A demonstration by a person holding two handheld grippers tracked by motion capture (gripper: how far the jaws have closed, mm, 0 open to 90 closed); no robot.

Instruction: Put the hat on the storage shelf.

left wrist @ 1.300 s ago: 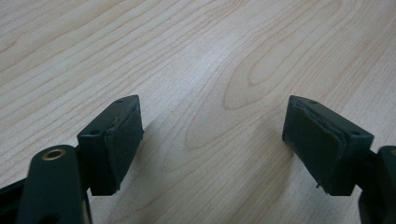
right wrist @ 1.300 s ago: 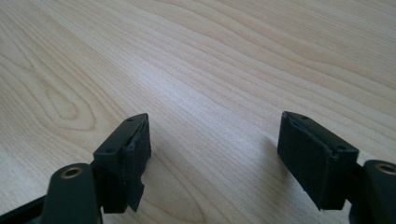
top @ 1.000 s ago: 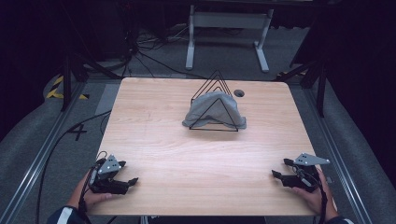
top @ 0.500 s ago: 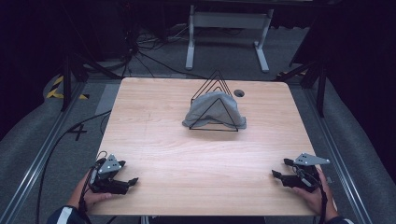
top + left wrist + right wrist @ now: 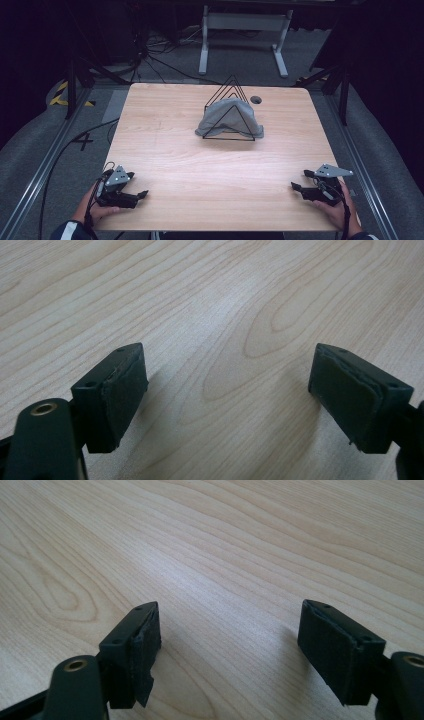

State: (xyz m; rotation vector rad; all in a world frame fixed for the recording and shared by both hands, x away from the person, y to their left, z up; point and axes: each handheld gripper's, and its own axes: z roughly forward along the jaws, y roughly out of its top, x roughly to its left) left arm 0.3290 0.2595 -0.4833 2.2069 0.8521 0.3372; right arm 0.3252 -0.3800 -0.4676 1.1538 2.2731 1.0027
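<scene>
A grey cloth [image 5: 229, 119] is draped over a black wire rack [image 5: 229, 95] of triangular frames at the far middle of the wooden table [image 5: 220, 170]. My left gripper [image 5: 140, 196] rests at the near left corner, held by a hand, far from the cloth. In the left gripper view its jaws stand wide apart over bare wood, gripper [image 5: 227, 400] open and empty. My right gripper [image 5: 296, 186] rests at the near right corner, also apart from the cloth. The right gripper view has that gripper [image 5: 230, 650] open with nothing between the pads.
A small dark hole [image 5: 256, 99] sits in the tabletop just right of the rack. Beyond the far edge stand a white stand [image 5: 242, 30] and floor cables [image 5: 150, 55]. Rails run along both table sides.
</scene>
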